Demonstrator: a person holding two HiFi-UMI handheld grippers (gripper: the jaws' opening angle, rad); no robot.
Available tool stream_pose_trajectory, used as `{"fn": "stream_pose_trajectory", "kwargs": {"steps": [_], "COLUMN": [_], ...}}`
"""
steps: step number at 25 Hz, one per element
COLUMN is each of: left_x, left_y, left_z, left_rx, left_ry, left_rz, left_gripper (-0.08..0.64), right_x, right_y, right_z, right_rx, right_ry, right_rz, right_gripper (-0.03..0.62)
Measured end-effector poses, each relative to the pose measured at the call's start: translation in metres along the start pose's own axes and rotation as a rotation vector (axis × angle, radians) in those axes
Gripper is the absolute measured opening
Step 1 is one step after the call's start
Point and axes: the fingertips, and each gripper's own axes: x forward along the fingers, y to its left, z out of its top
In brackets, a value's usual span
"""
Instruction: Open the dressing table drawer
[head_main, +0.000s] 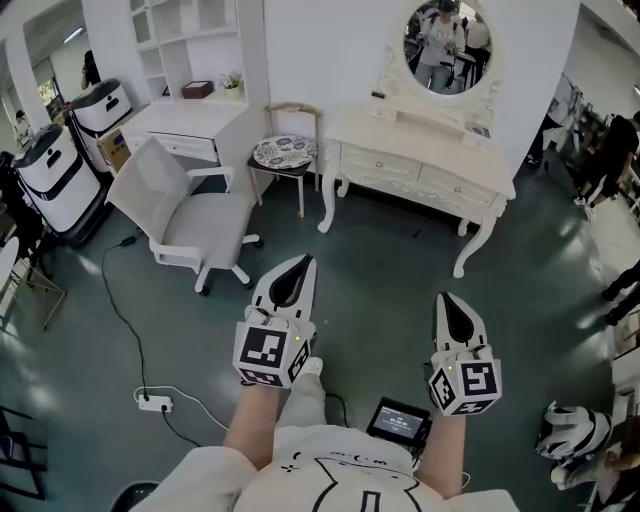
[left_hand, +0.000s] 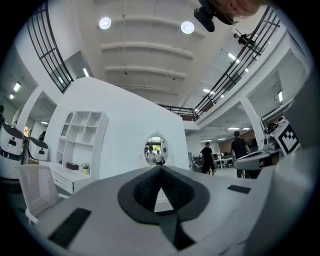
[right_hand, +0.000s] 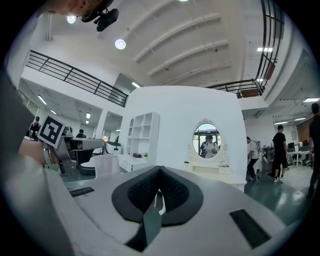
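Observation:
A cream dressing table with an oval mirror stands against the white wall ahead, its two front drawers closed. Both grippers hang in mid air well short of it, level and pointing toward it. My left gripper is shut with nothing between its tips. My right gripper is shut and empty too. The mirror shows small in the left gripper view beyond the closed left gripper. The right gripper view has the table and mirror past the closed right gripper.
A white office chair stands at the left, a small round-seat chair beside the table's left end. A white desk with shelves is at the back left. A power strip and cable lie on the dark floor. People stand at the right.

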Motion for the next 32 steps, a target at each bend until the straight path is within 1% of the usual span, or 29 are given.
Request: {"fn": "stream_pose_trajectory", "kwargs": {"steps": [3, 6, 17, 23, 27, 32], "left_x": [0.019, 0.044, 0.166, 0.224, 0.251, 0.278], "left_y": [0.013, 0.031, 0.110, 0.153, 0.174, 0.185], "left_z": [-0.006, -0.014, -0.029, -0.032, -0.035, -0.041], "left_rx": [0.007, 0.001, -0.022, -0.038, -0.042, -0.048], "left_ry": [0.003, 0.008, 0.015, 0.016, 0.016, 0.018], "left_rz": [-0.001, 0.002, -0.036, -0.055, -0.062, -0.067], "left_gripper": [0.027, 0.026, 0.028, 0.027, 0.027, 0.028], "right_x": [0.021, 0.051, 0.191, 0.263, 0.294, 0.318], "right_y": [-0.004, -0.010, -0.029, -0.033, -0.036, -0.051], "right_z": [-0.002, -0.007, -0.006, -0.001, -0.003, -0.007], "right_rx": [0.008, 0.012, 0.005, -0.003, -0.020, -0.008], "right_ry": [-0.017, -0.019, -0.008, -0.003, 0.011, 0.014], "right_rz": [0.012, 0.006, -0.006, -0.018, -0.024, -0.040], "right_gripper": [0.015, 0.015, 0.015, 0.015, 0.015, 0.014]}}
